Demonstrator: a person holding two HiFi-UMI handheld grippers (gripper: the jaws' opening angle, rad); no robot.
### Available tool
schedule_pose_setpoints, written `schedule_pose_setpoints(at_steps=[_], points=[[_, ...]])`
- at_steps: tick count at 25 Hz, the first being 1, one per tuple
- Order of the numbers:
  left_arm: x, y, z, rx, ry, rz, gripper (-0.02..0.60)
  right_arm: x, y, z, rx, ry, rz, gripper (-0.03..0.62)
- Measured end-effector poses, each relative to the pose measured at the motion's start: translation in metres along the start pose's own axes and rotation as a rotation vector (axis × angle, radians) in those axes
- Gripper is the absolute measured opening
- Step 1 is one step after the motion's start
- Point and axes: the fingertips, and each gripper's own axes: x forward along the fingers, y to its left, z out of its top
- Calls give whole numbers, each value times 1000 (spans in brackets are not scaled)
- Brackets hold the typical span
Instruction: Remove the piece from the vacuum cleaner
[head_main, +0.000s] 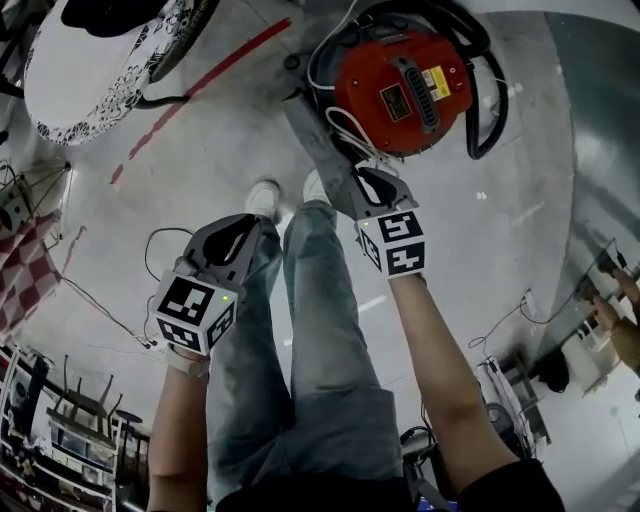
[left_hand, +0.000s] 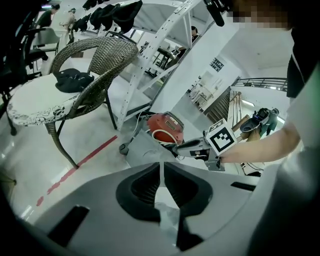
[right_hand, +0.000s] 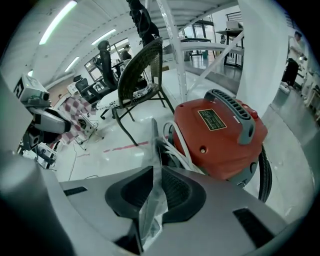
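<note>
A red vacuum cleaner (head_main: 400, 90) with a black hose (head_main: 485, 110) stands on the floor ahead of me. A flat grey piece (head_main: 318, 150) slants from its left side toward my feet. My right gripper (head_main: 372, 185) is shut on the near end of this piece. In the right gripper view the thin piece (right_hand: 153, 140) rises edge-on from between the closed jaws, beside the vacuum cleaner (right_hand: 220, 135). My left gripper (head_main: 243, 232) hangs lower left over my leg, shut on nothing. The left gripper view shows the right gripper (left_hand: 176, 148) on the grey piece (left_hand: 142, 147).
A wicker chair with a patterned cushion (head_main: 95, 70) stands at the far left, beside a red floor line (head_main: 200, 80). My shoes (head_main: 265, 198) are just short of the piece. Thin cables (head_main: 110, 315) trail over the floor on the left. A white rack frame (left_hand: 150, 55) rises behind the vacuum.
</note>
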Motion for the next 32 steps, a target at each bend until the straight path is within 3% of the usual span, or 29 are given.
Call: schedule_pose_setpoints(at_steps=[17,22,27,32], points=[[12,11,-17,-40,31,14,21,29,-10,-13,14,57,29,59],[14,5,-18,-40,31,19,21,39,14,-20,-29,97,125,75],[13,3,-19,-83,6,55,21,38,19,-18,-103,56,33,60],[11,-2,-25,-111,-12,77,21,38,18,-18,-119,58,22,52]])
